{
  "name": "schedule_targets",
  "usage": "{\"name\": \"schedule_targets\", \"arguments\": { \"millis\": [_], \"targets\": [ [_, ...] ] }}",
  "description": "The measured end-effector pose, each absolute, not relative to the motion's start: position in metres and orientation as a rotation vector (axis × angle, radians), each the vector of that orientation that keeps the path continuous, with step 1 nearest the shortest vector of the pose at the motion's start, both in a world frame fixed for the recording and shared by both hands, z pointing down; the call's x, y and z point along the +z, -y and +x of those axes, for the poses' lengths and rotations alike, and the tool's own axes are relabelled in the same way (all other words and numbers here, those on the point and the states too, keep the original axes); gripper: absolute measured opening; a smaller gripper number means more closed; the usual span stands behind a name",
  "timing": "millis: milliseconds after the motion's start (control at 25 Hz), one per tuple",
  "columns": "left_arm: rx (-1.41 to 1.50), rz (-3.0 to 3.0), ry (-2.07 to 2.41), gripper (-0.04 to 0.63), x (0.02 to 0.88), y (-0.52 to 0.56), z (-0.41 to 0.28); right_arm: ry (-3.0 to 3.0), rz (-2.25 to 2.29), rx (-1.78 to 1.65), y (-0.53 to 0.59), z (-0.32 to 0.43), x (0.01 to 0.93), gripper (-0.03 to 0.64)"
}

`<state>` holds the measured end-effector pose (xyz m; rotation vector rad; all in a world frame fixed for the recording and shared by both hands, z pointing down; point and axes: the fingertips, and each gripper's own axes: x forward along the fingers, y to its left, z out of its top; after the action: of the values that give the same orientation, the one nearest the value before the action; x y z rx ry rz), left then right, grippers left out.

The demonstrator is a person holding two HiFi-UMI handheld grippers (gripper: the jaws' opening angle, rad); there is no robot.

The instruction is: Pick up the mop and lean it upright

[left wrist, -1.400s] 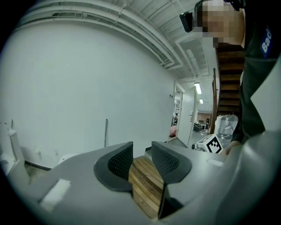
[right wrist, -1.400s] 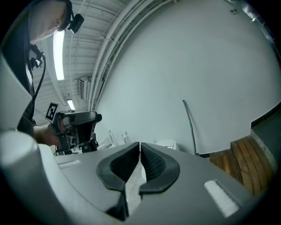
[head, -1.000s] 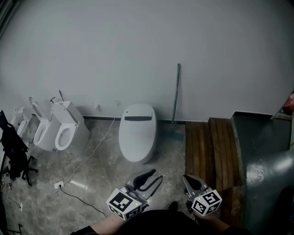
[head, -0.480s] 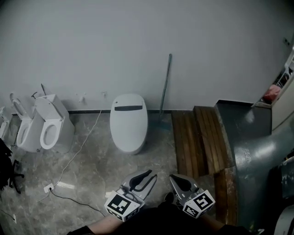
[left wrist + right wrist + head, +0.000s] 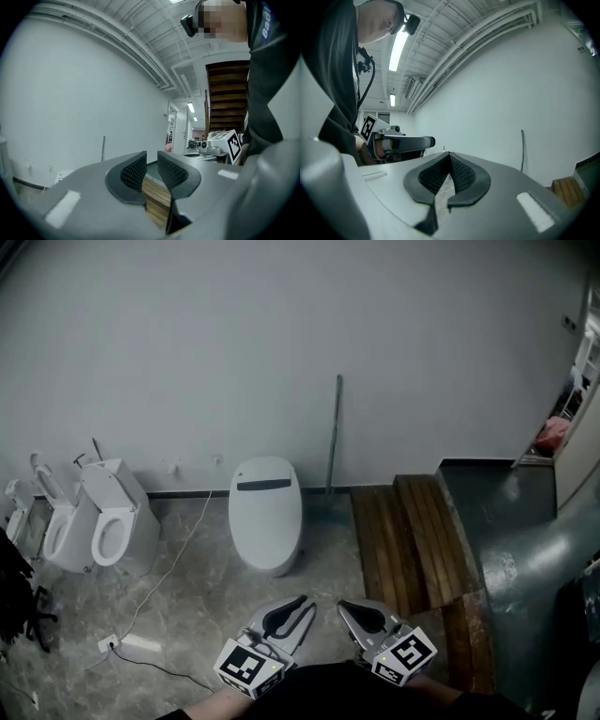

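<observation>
Mop point(image 5: 333, 432) leans on the wall point(image 5: 281, 343) between toilet point(image 5: 265, 512) and wooden platform point(image 5: 403, 531), well apart from both grippers.

Risk (my judgement): the lean is steep, so a sideways knock could slide the handle along the wall.

Long axis near vertical, handle tip up, head end at floor.

Left gripper point(image 5: 302, 607): jaws have just been closing, narrow gap, nothing between. Right gripper point(image 5: 345, 607): tips pressed together, empty.

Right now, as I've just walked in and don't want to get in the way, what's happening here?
A person holds two grippers, both empty. The mop leans upright against the wall beside the toilet, far from them. The left gripper has just been closing its jaws, nothing between them; the right gripper is shut.
</observation>
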<state>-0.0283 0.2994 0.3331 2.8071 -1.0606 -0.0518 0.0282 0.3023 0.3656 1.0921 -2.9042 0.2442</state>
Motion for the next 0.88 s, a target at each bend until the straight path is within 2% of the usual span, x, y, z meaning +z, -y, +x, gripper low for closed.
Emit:
{"name": "schedule_targets", "arguments": {
  "millis": [880],
  "targets": [
    [-0.013,2.836,1.018,0.089,0.334,-0.309,0.005,2.909,1.094,0.284,-0.311,0.056,0.375,0.003]
  ]
}}
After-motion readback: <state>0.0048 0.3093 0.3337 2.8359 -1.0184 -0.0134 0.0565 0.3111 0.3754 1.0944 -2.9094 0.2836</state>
